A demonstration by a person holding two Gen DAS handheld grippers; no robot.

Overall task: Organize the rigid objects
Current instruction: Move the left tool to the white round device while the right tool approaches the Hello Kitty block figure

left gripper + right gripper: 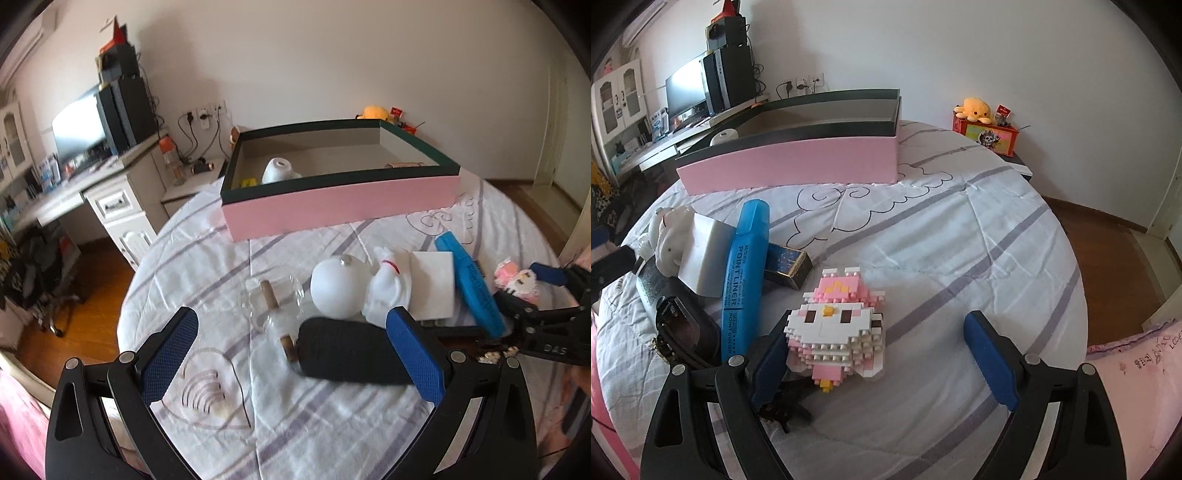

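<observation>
Brick figure sits on the bed, between the right gripper's wide-open jaws, nothing pinched yet. Left gripper gapes empty over the black case. Next, I'd say: squeeze, lift toward the pink box.

Pink-walled cardboard box with dark green rim and grey inside. Before the box, white bedsheet striped lilac-grey; blue marker pen lettered dark; pink-and-white brick figure, yellow-nosed, dark-eyed. Blue pads on black gripper fingers.
</observation>
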